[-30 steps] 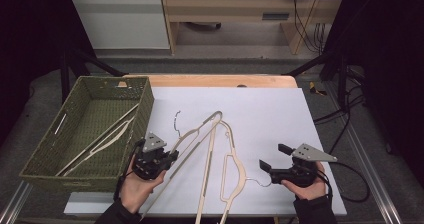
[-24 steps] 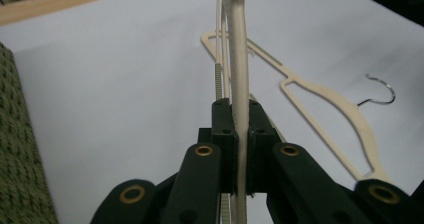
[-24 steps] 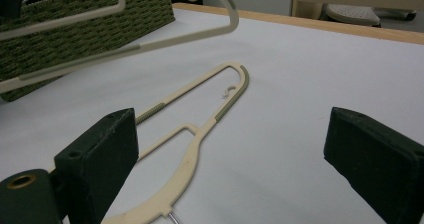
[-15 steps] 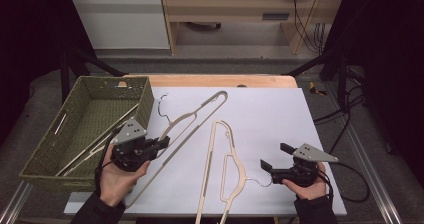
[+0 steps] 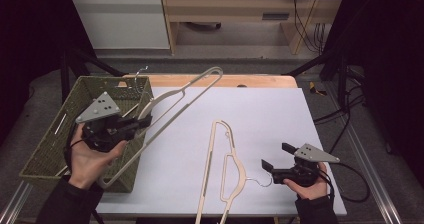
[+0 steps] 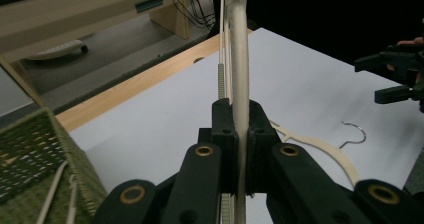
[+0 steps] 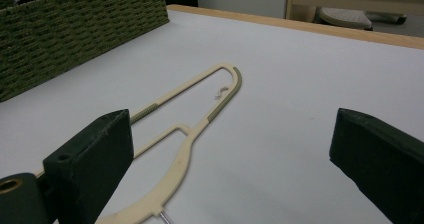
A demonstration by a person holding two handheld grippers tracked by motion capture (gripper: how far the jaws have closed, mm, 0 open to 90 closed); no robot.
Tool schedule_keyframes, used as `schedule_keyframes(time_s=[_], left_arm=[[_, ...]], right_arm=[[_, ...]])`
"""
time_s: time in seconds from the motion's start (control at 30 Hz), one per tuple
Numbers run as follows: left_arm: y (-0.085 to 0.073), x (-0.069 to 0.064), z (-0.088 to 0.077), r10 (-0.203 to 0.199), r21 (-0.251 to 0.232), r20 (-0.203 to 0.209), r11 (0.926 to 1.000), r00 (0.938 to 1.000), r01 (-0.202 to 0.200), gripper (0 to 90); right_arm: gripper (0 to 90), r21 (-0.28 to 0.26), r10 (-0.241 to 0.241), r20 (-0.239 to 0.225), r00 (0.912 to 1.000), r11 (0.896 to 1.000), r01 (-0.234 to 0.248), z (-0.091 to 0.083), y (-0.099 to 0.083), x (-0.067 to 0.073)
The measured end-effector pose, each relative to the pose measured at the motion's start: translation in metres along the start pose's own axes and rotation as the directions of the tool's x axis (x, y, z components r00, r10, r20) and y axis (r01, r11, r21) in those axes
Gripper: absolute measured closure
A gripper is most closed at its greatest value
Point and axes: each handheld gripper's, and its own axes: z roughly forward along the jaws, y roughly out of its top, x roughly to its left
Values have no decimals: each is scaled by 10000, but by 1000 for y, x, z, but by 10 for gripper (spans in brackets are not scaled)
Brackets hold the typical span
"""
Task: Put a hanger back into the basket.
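On the left, the green basket [image 5: 52, 149] already held some hangers, and the left tongs [image 5: 131, 125] were clamped on a cream hanger [image 5: 175, 96] tilted above its near rim; that one looked about to go in. A second hanger [image 5: 222, 171] lay flat on the counter [image 5: 280, 119] with open room around it; just beside its hook, the right tongs [image 5: 265, 165] stood open and empty.
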Motion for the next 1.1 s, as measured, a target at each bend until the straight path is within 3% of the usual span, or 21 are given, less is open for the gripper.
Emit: schedule_keyframes(time_s=[0.2,0.43,0.77,0.9,1.1], left_arm=[[6,24,-16,202,-56,-253,9998,9995,-203,859],[1,59,-31,-23,-154,-591,9999,9983,14,858],[-21,106,-44,73,329,-1358,9995,9907,-29,858],[-31,120,-42,232,556,-1579,9983,9872,-145,858],[-49,137,-42,153,1003,-1856,9950,9825,34,858]], right_arm=[[43,29,-8,1,10000,10000,8,-1,0,0],[43,11,-41,22,10000,10000,41,-1,0,-1],[41,51,-81,28,10000,10000,80,0,0,-1],[41,101,-20,31,10000,9999,20,0,-1,0],[40,65,-48,36,10000,10000,48,1,-1,-1]])
